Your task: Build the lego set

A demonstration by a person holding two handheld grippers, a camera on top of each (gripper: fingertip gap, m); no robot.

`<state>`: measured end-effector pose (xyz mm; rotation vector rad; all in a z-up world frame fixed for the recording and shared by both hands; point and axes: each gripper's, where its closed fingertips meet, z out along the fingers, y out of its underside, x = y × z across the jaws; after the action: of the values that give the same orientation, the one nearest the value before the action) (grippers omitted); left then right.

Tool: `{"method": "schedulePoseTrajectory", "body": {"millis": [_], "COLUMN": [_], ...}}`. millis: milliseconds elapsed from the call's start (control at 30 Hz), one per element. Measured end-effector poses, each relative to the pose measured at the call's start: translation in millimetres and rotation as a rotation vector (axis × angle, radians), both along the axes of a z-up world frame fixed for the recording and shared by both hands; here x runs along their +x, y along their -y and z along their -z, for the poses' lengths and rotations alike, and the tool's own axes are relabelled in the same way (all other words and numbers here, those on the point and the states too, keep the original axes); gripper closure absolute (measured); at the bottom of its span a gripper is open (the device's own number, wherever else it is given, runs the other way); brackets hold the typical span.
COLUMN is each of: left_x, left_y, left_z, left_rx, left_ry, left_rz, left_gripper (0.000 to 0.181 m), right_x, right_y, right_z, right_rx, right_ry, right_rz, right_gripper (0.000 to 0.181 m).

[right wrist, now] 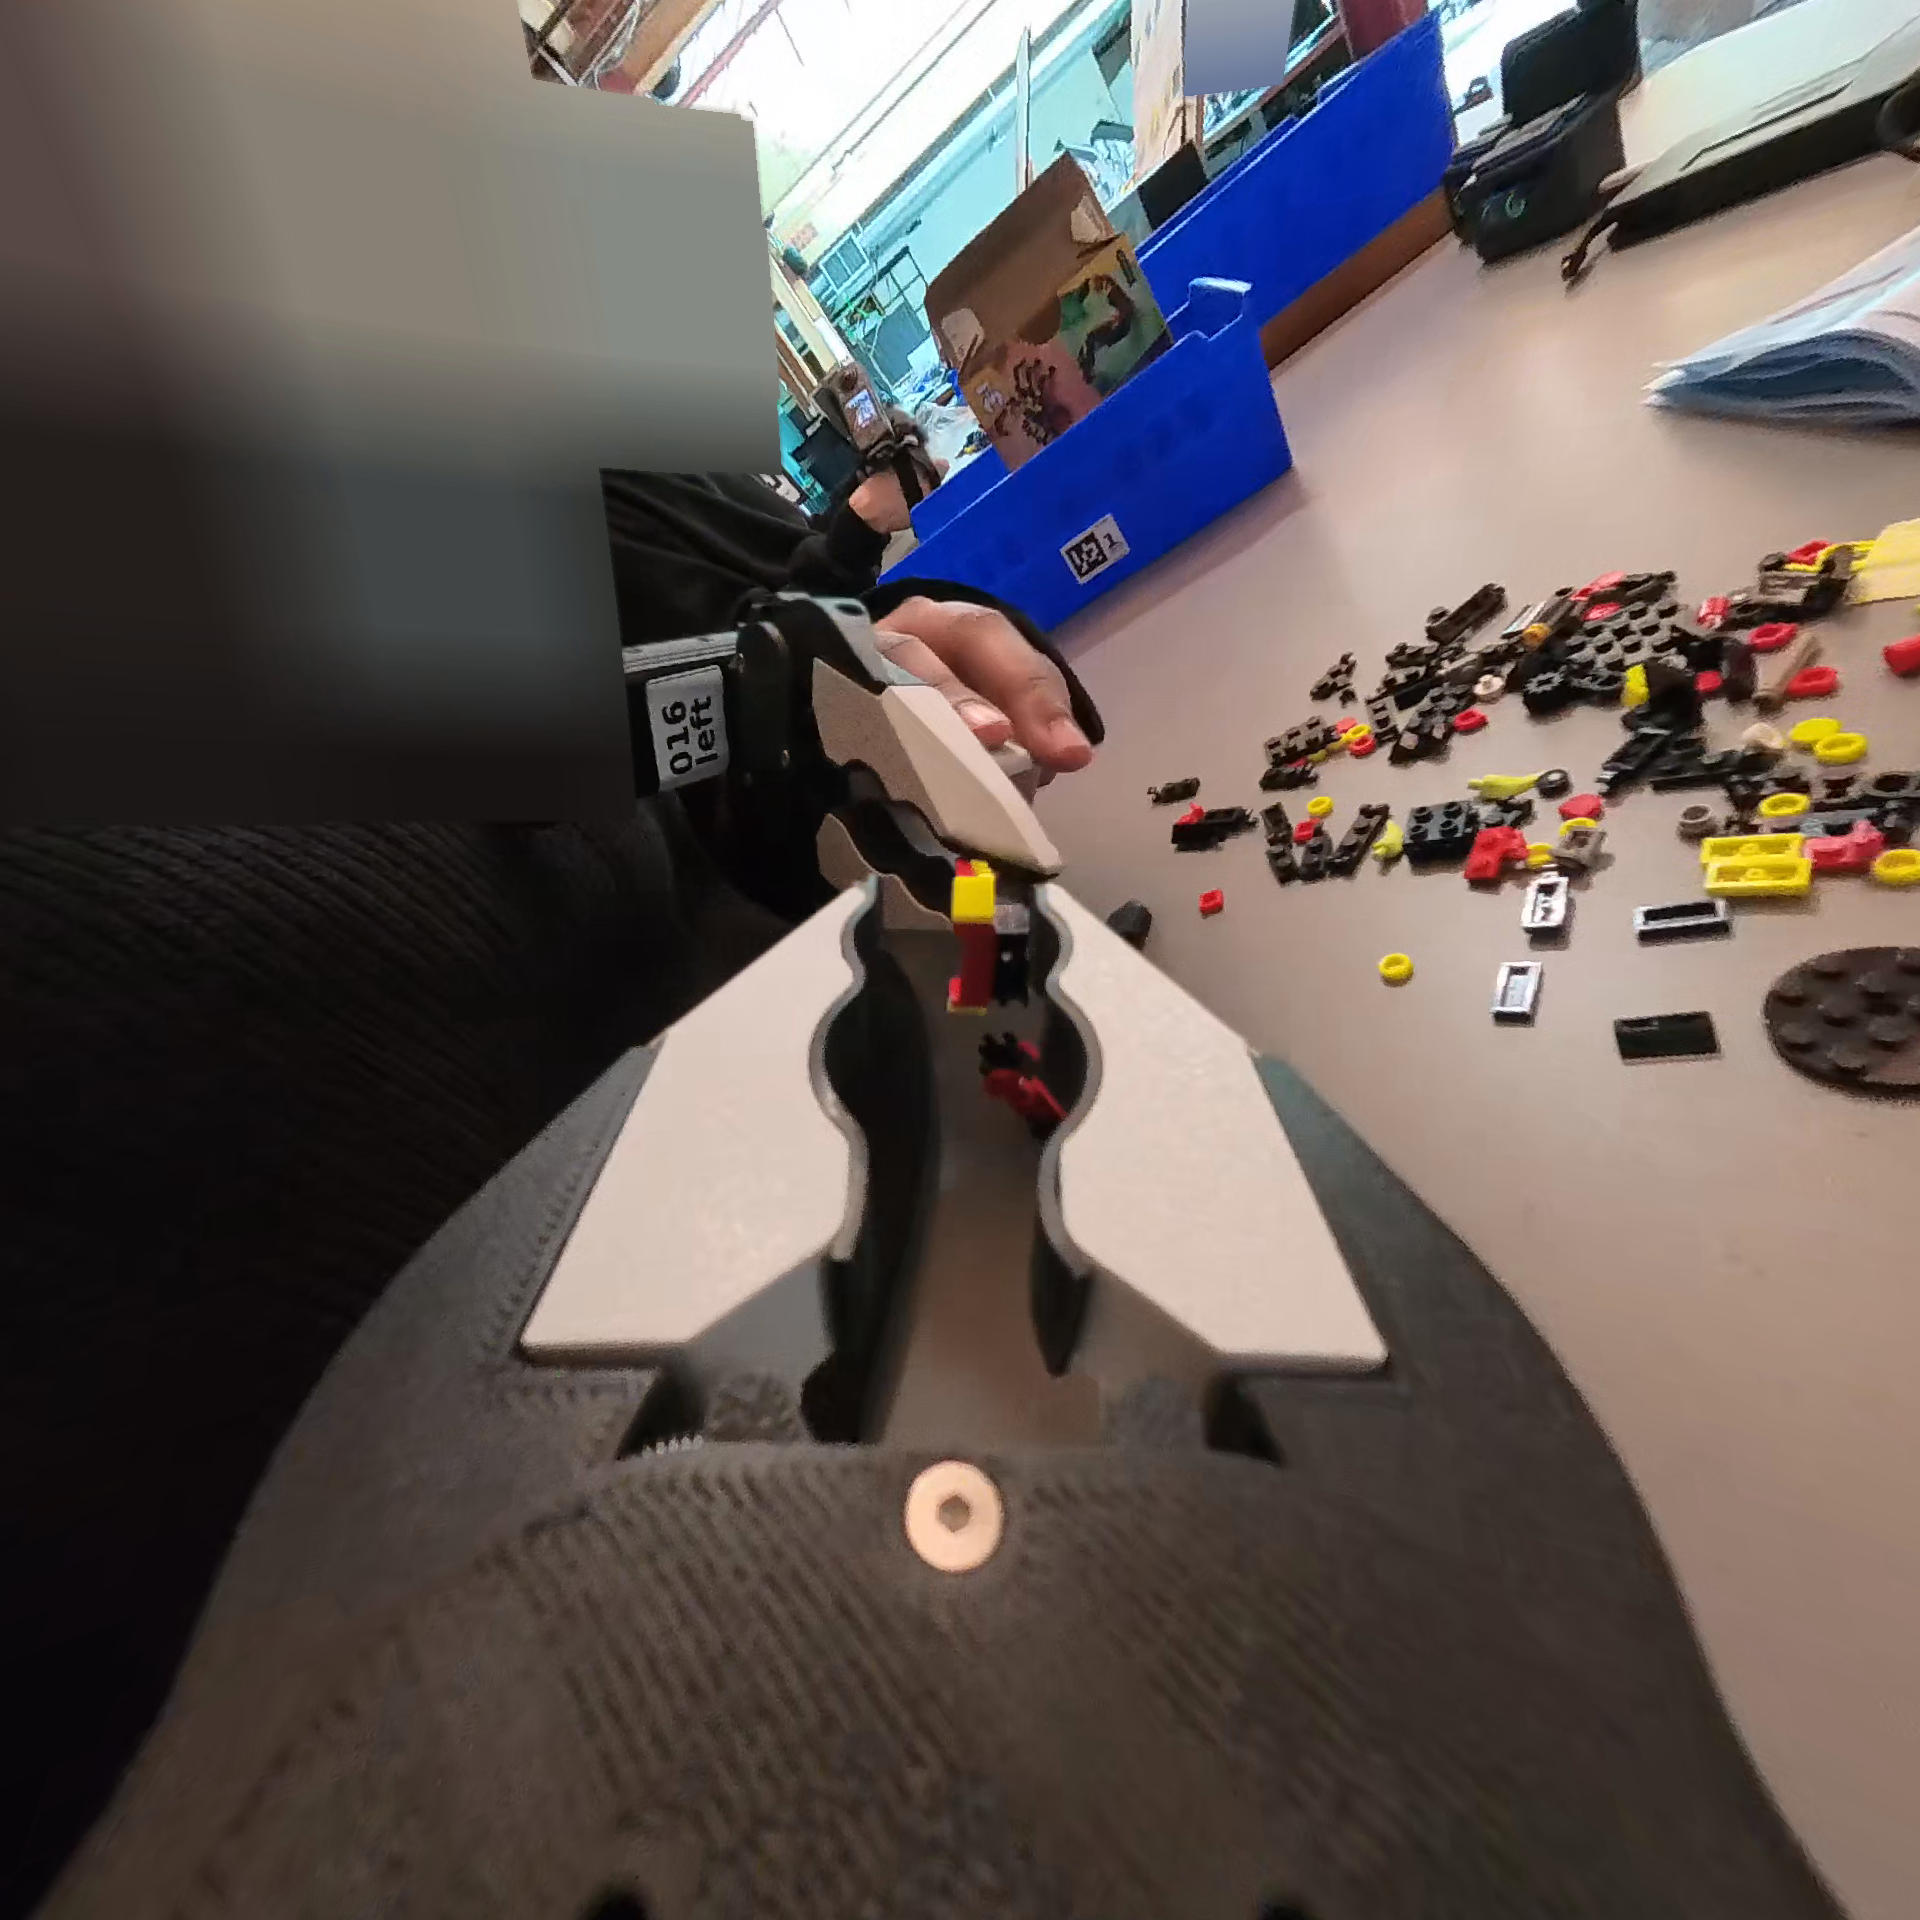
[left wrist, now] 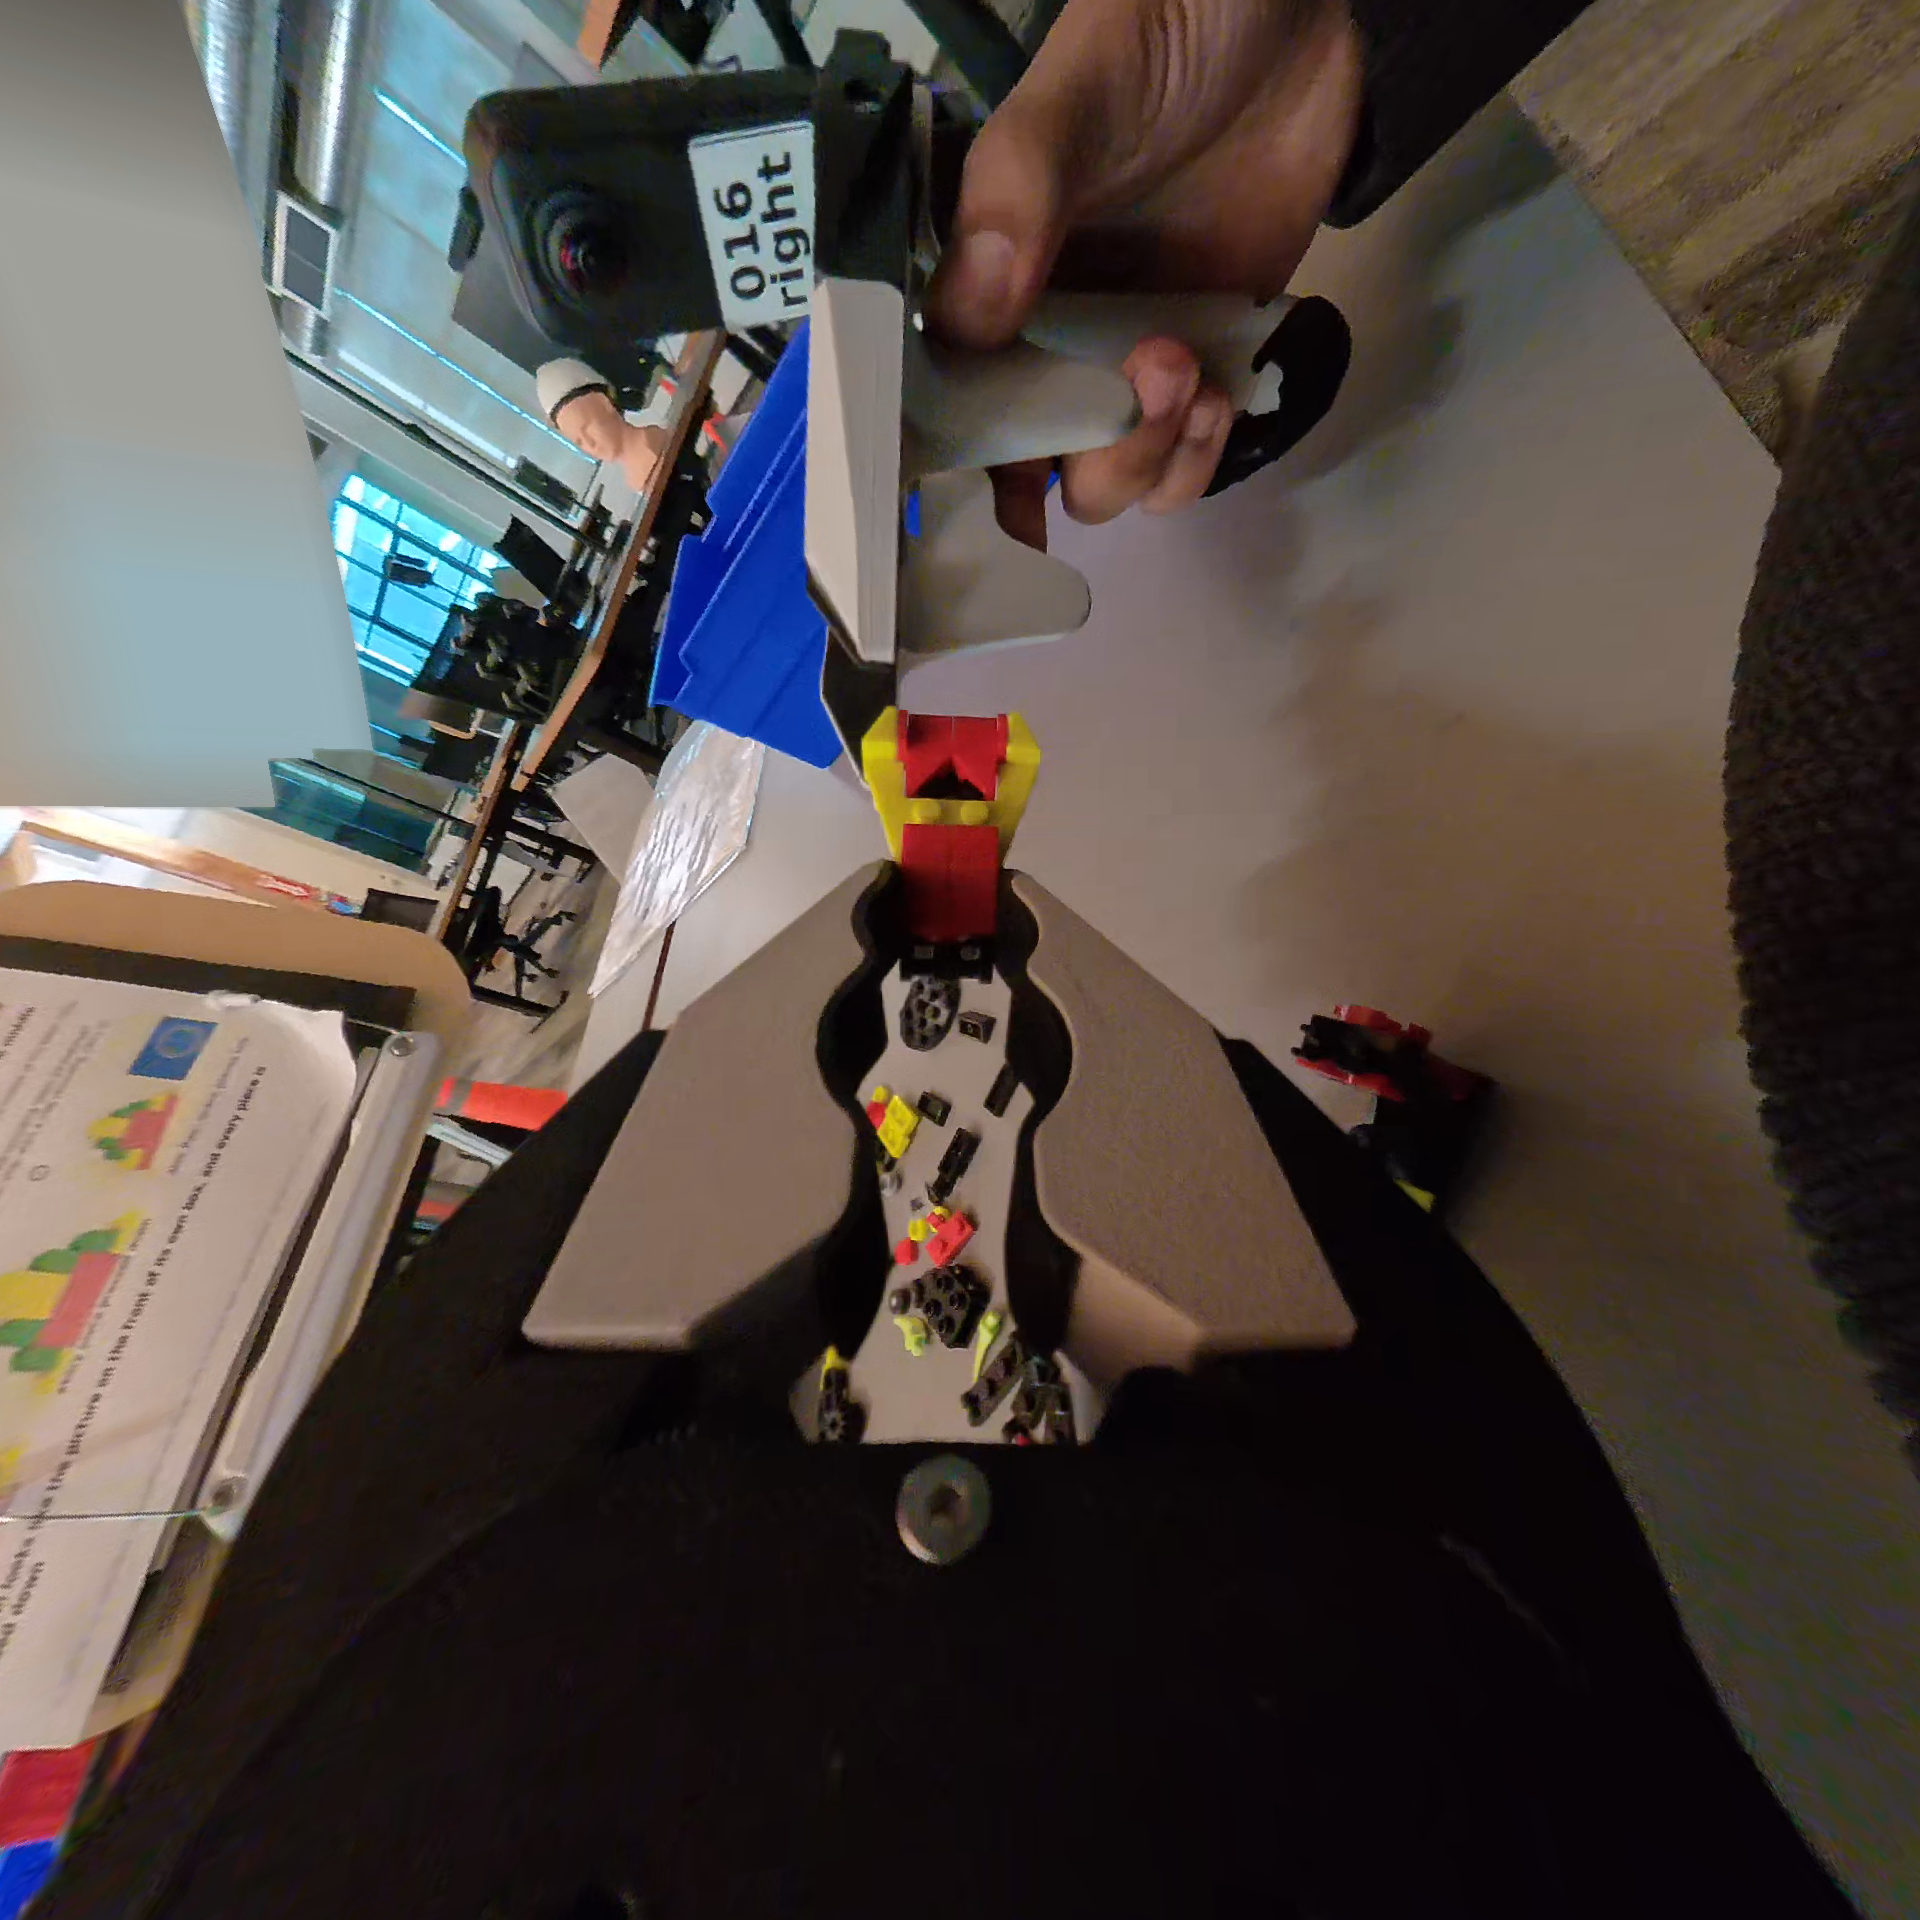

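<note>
Grippers meet over the near table: left gripper (left wrist: pixel 948 896) clamps the red-and-yellow assembly (left wrist: pixel 951 805) steady, while right gripper (right wrist: pixel 971 904) pinches its far end, seemingly to press parts together.

A workshop or lab hall: long rows of dark-framed work benches (left wrist: pixel 582 665) laden with equipment, large industrial grid windows (left wrist: pixel 390 561), a ribbed metal ventilation duct (left wrist: pixel 322 114) overhead, and blue plastic storage bins (right wrist: pixel 1122 488) on the pale grey counter (right wrist: pixel 1455 1247).

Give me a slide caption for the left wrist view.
Left tool and right tool grip a red-and-yellow lego assembly from opposite ends above loose pieces.
</note>
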<state>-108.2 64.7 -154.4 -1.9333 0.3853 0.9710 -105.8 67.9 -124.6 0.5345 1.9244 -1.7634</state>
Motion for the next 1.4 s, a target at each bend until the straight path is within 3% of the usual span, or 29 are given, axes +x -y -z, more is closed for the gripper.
{"method": "schedulePoseTrajectory", "body": {"millis": [333, 867, 1233, 1267, 1333, 1400], "left_x": [6.1, 16.5, 14.8, 13.6, 12.2, 8.8], "left_y": [-2.9, -6.4, -6.0, -5.9, -6.0, -4.6], "left_z": [-1.2, -1.6, 0.5, 0.2, 1.2, 5.8], "left_rx": [-0.013, -0.017, -0.02, -0.015, -0.002, 0.0], "left_ry": [-0.064, -0.098, -0.072, -0.06, -0.011, 0.057], "left_rz": [0.024, 0.068, 0.062, 0.058, 0.051, 0.038], "left_gripper": [0.165, 0.165, 0.165, 0.165, 0.165, 0.165], "right_x": [7.4, 19.0, 16.6, 15.2, 9.6, 1.4], "right_y": [1.9, -1.0, -0.8, -0.7, -0.9, -4.7], "right_z": [2.8, 2.7, 4.9, 4.3, 0.1, -7.3], "right_rx": [0.012, 0.004, 0.002, -0.002, -0.017, -0.05], "right_ry": [-0.002, 0.102, 0.093, 0.086, 0.066, 0.034], "right_rz": [-0.044, -0.136, -0.123, -0.114, -0.077, -0.03], "right_gripper": [0.176, 0.176, 0.176, 0.175, 0.153, 0.151]}}
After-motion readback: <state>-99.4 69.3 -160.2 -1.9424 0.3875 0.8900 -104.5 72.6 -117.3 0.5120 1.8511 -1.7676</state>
